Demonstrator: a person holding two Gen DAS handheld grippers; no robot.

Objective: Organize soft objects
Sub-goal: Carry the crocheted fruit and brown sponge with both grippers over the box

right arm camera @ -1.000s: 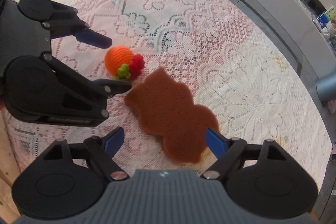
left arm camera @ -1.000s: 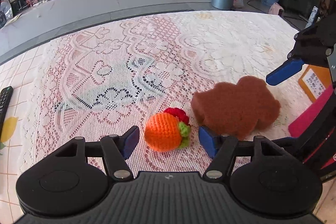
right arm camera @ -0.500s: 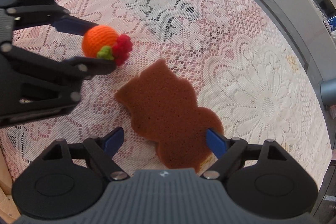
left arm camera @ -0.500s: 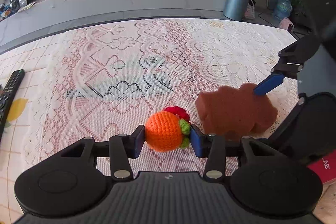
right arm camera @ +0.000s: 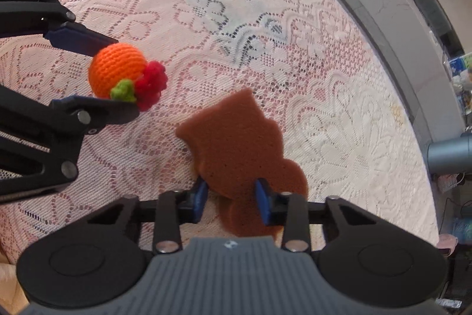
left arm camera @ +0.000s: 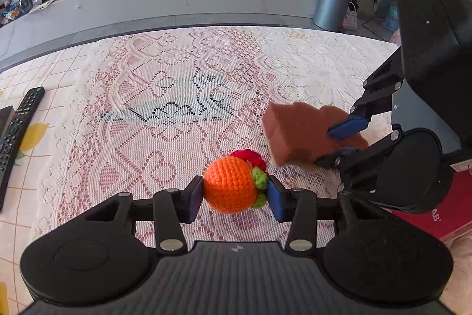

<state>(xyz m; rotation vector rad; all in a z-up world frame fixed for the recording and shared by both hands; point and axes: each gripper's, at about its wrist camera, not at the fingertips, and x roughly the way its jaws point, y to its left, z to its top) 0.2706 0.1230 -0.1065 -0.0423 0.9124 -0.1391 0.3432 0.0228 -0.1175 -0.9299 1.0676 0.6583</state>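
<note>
living-room setting, long grey counter at the back, and under me a table spread with a pink-and-white lace cloth (left arm camera: 165, 96). left gripper (left arm camera: 235, 195) is clamped on the crocheted orange toy (left arm camera: 228, 188), pads pressing both its sides, and the toy looks clear of the cloth in the right wrist view, where it hangs between the blue pads (right arm camera: 73, 39). right gripper (right arm camera: 231, 198) has just been closing, and its pads now pinch the narrow waist of the brown sponge (right arm camera: 236, 143), which sits tilted with its far end raised off the lace. my read: both picks are made and the step is the carry-off. to do it well i'd keep the squeeze light on the sponge, since it dents and could fold or slip at that thin neck, and lift it straight before swinging so the free end doesn't drag the lace. the two grippers are near each other, so i'd part them first. i can't see where the soft things are meant to go. count: one orange toy with red and green trim, one brown sponge, two grippers, one remote (left arm camera: 17, 132) at the left edge, one metal bin (left arm camera: 332, 5) on the floor beyond.
</note>
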